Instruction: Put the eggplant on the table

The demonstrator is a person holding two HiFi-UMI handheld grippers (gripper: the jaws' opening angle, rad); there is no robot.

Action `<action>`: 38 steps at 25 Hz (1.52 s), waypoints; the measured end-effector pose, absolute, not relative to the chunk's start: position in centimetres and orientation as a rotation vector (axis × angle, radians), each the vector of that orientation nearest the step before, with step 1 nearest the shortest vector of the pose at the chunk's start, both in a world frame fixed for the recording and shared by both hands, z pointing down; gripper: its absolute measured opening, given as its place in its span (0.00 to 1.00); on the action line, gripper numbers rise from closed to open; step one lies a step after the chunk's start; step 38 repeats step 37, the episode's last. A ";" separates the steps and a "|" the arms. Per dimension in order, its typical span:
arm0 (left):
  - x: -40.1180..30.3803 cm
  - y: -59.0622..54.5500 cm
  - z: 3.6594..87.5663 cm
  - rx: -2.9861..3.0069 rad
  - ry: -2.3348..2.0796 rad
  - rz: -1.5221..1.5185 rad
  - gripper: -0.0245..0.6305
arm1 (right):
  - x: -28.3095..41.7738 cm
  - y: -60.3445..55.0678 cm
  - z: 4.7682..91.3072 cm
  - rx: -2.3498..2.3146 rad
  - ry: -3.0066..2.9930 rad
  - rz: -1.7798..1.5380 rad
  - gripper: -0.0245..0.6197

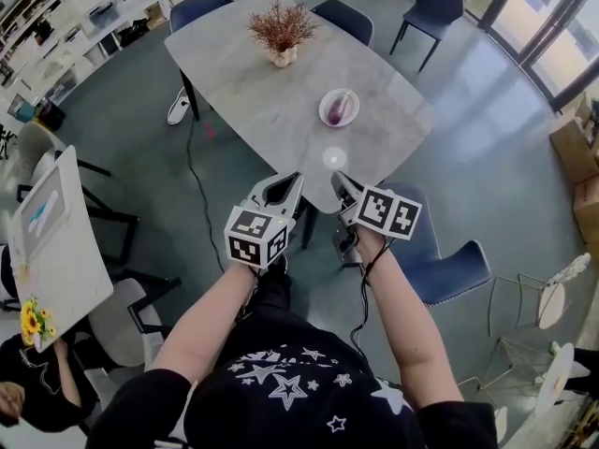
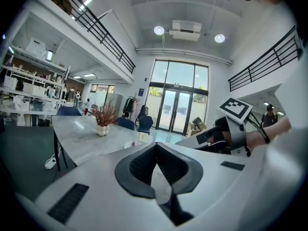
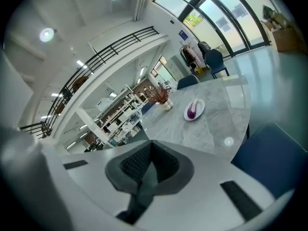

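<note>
- Purple eggplant (image 1: 341, 106) lying on a pale plate (image 1: 324, 116), right of centre on the grey table (image 1: 234, 82); not yet on the bare table top.
- Long axis running roughly away from the table's near edge, tilted slightly, darker end toward that edge.
- Left gripper (image 1: 286, 187) held at the table's near edge, pads closed together, nothing between them.
- Right gripper (image 1: 343, 188) at the same edge, just beside the left one, jaws likewise pressed together and empty.
- Eggplant well apart from both pairs of fingers, further in across the table: almost straight ahead of the right gripper, ahead and to the right of the left.
- Right hand judged the nearer and the better lined up for the pick.
- Next move judged to require parting the jaws before the reach, then closing across the eggplant's narrow width, since its length points along the line of approach.
- Risk judged: plate sliding or tipping if caught by a finger.
- Bare table surface available on all sides of the plate for set-down.
</note>
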State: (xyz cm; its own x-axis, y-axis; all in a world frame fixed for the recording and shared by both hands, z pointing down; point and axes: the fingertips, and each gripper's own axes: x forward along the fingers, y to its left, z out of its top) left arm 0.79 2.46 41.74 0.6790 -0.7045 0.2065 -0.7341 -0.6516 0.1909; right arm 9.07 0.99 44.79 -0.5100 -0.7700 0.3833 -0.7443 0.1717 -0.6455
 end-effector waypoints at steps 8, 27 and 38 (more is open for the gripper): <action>0.7 9.3 39.5 2.656 -1.201 0.103 0.05 | 9.6 8.5 41.1 -1.562 2.406 -1.120 0.05; 0.5 19.4 37.5 2.736 -1.214 0.147 0.05 | 8.3 17.7 38.8 -1.515 2.531 -0.973 0.05; -1.0 19.6 36.6 2.746 -1.195 0.120 0.05 | 8.0 18.1 37.6 -1.561 2.514 -0.925 0.05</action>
